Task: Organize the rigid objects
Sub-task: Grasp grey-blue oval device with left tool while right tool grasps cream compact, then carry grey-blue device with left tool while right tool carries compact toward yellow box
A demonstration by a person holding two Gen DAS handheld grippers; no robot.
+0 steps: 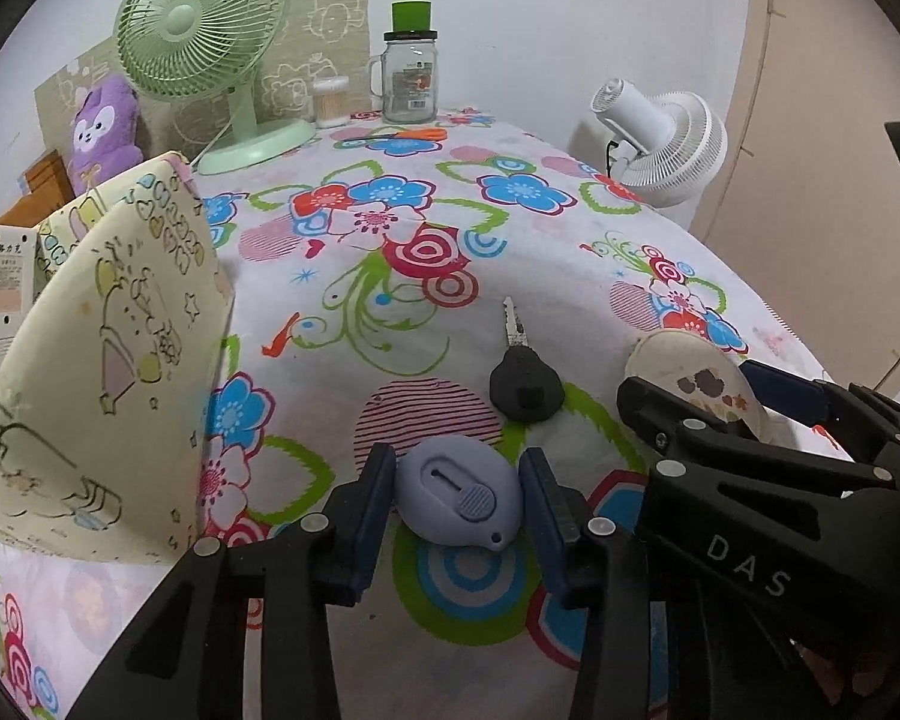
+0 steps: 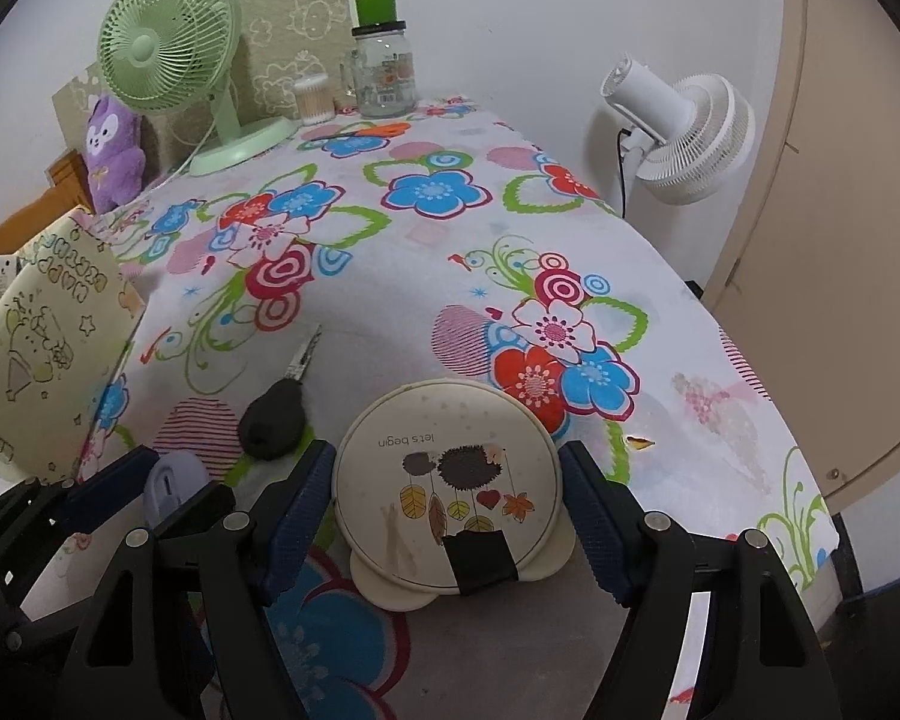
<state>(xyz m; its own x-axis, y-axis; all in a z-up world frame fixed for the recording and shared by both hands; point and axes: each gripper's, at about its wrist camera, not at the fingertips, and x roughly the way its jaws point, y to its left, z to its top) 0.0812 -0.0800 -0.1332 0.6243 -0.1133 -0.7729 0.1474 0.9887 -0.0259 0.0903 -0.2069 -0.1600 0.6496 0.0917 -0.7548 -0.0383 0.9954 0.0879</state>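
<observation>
Table covered by a floral cloth (image 1: 390, 312); both tongs low at the near edge, angled down toward it.

Left gripper (image 1: 457, 501): the blue pads (image 1: 373, 498) sit on either side of a small grey-lilac oval gadget (image 1: 456, 495) with a slot and a ribbed slider on top. Left pad is against its left flank, right pad at its right flank; the tongs pinch it. The gadget rests on the cloth, over a blue-and-green ring print. In the right wrist view it (image 2: 174, 483) shows partly hidden behind the left tongs, at the near left.

Right gripper (image 2: 450, 504): jaws spread wide around a round cream case (image 2: 444, 480), printed with a hedgehog, hanging leaves and "let's begin", with a black tape patch at its near rim. Left pad (image 2: 297, 510) is touching or very nearly touching the case's left edge; the right pad stands just beside the right edge with a thin gap. Whether it presses, I cannot tell. The case lies flat on the cloth. From the left wrist view the case (image 1: 696, 378) lies to the right, between the right tongs' fingers.

Black key (image 1: 525, 381), blade pointing far, lies just beyond the gadget, between it and the case, touching neither.

Left side: a pale yellow printed bag (image 1: 108, 372), upright, open top. Far end: green fan (image 1: 204, 18), glass jar (image 1: 410, 81) with green lid, purple plush (image 1: 105, 126). White fan (image 1: 666, 144) stands off the table's right.
</observation>
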